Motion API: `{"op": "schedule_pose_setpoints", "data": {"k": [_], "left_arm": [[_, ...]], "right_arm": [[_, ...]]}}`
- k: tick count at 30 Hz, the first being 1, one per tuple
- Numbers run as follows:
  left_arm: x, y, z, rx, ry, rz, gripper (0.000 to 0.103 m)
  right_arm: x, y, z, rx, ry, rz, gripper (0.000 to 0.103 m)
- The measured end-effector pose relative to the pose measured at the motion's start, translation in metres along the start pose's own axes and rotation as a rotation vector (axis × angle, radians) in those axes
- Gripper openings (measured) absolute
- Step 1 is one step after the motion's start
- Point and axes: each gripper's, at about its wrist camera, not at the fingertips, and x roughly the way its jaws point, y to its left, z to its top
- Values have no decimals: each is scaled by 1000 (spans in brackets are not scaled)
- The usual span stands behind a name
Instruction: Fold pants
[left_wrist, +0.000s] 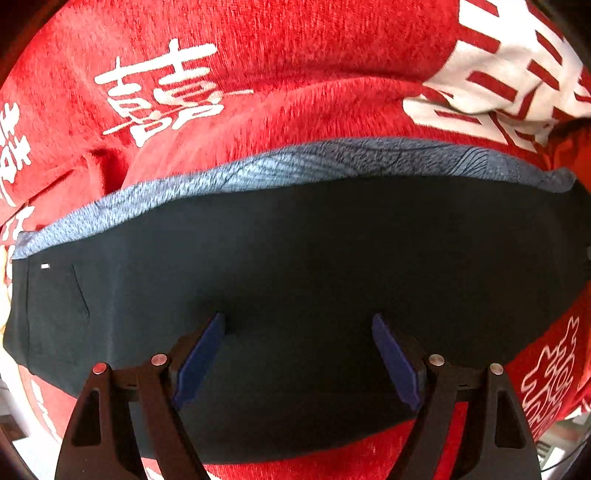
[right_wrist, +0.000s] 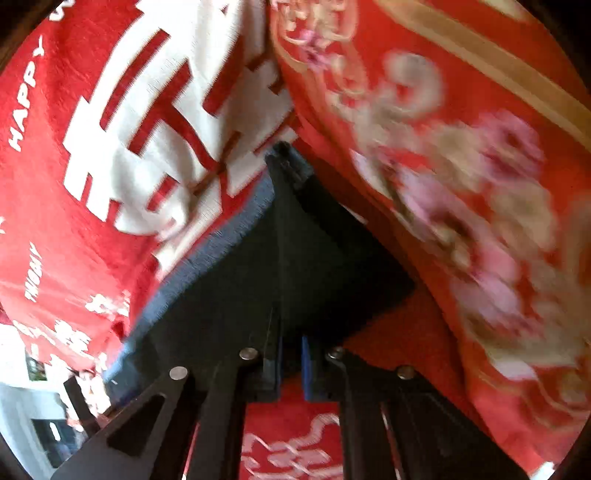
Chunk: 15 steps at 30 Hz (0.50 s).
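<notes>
Presently the dark, grey-lined fabric pants (left_wrist: 295, 258) are pinched by the right gripper (right_wrist: 290, 365), lifted mid-fold; the left gripper (left_wrist: 297, 354) is held wide above them; laying over is likely needed.

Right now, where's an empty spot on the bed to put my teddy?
Best spot: the red blanket beyond the pants' grey waistband. Crowded: the middle, under the pants and left gripper, and beside the flowered quilt.

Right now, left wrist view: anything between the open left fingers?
Only the dark pants. The left gripper is open above the fabric, nothing else between its blue pads. Beyond lies the red blanket.
</notes>
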Motion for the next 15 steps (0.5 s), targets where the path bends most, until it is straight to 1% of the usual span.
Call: {"op": "schedule_pose_setpoints", "data": {"k": [1, 2, 3, 4, 5, 6, 7, 9, 10, 12, 14, 15], "left_arm": [[1, 1, -2, -2, -4, 11, 93], [2, 2, -2, -12, 2, 13, 95], [2, 4, -2, -22, 10, 8, 95], [1, 5, 0, -29, 31, 8, 95], [-2, 4, 2, -26, 41, 9, 95], [-7, 3, 4, -20, 32, 4, 95], [-14, 2, 8, -10, 2, -2, 95], [-21, -3, 19, 12, -33, -2, 95], [-22, -7, 27, 22, -45, 2, 95], [-20, -12, 39, 24, -52, 17, 95], [-17, -19, 47, 14, -58, 21, 95], [-14, -23, 49, 12, -59, 26, 95]], "right_arm": [[4, -7, -5, 3, 26, -18, 8], [11, -15, -9, -3, 55, -44, 13], [13, -19, -13, -28, 68, -56, 14], [11, -17, -15, -47, 59, -56, 17], [5, -14, -16, -59, 53, -80, 25], [-1, -11, -18, -64, 54, -96, 27], [-7, -7, -20, -70, 41, -93, 27], [-26, 11, -22, -151, -27, -85, 27], [-32, 25, -20, -236, -63, -104, 27], [-32, 42, -11, -321, -94, -150, 27], [-24, 53, 1, -351, -115, -219, 27], [-19, 56, 12, -355, -110, -238, 28]]}}
